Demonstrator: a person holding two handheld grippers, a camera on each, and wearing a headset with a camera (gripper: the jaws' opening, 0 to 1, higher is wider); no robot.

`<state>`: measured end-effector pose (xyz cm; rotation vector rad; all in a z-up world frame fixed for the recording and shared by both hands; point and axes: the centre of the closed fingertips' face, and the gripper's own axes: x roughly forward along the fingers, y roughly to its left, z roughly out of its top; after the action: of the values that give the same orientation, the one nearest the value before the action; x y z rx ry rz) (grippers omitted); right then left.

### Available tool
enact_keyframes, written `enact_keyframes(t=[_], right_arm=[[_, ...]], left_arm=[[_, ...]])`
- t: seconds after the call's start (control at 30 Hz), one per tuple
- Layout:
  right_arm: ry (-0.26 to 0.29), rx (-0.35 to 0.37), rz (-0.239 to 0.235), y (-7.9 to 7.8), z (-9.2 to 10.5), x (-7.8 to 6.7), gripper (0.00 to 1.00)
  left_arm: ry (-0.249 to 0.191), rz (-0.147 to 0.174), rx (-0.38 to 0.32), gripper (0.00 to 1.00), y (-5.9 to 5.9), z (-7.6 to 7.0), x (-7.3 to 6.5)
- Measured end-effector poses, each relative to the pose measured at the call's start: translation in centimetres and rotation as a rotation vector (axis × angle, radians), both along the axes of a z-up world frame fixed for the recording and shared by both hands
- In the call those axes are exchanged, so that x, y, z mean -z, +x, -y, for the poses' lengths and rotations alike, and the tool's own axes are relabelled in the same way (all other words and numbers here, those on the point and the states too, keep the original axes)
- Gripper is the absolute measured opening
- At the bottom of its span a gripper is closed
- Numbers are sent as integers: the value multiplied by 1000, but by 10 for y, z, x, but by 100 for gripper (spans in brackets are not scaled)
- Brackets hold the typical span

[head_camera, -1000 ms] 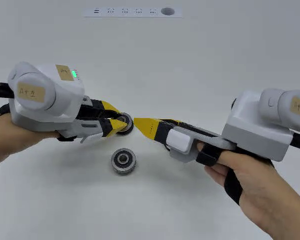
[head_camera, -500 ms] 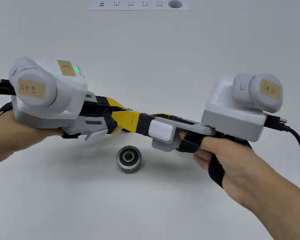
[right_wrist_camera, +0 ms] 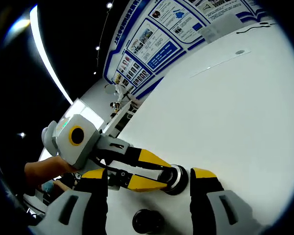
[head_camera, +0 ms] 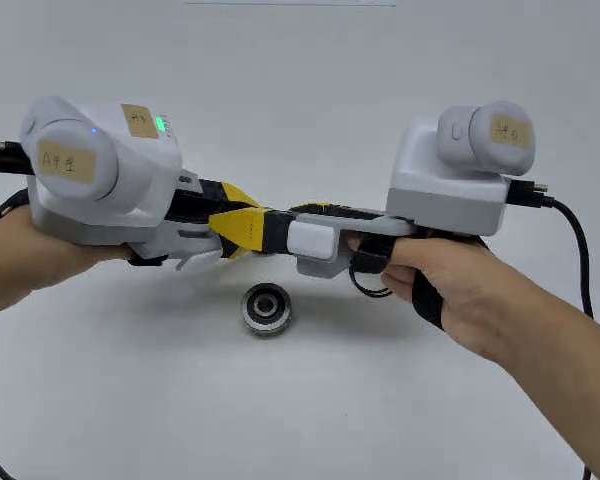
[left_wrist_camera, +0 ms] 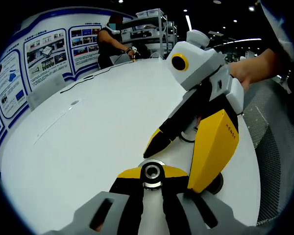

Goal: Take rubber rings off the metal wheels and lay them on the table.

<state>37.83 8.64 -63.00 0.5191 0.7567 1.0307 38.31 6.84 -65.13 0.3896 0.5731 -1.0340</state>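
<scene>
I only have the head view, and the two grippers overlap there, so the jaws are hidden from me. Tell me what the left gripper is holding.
Observer: In the left gripper view, the left gripper is shut on a metal wheel, pinched between its yellow tips.
Operator: Now report the right gripper's jaws.
Observer: In the right gripper view, the right gripper is open, with one jaw on each side of that held wheel. The wheel sits much closer to one jaw, and I cannot tell whether they touch.
</scene>
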Motion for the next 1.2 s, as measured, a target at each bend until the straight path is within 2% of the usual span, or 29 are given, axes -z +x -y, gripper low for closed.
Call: enact_keyframes(t=[0.37,0.43,0.7,0.9,1.0,1.2], right_arm=[[-12,-84,-4,-8,-5,2,68],[-28,-92,2,-9,-5,3,68],[-23,-108,-2,-11,-4,1,67],[-33,-151,-37,-20,2,2,65],[-37,-140,-22,-18,5,2,61],[-24,-126,-38,-17,5,1,61]], left_arm=[[2,4,13,13,0,1,1],[2,5,13,13,0,1,1],[1,4,12,13,0,1,0],[3,4,11,13,-1,1,0],[2,3,10,13,-1,1,0],[3,2,8,13,-1,1,0]])
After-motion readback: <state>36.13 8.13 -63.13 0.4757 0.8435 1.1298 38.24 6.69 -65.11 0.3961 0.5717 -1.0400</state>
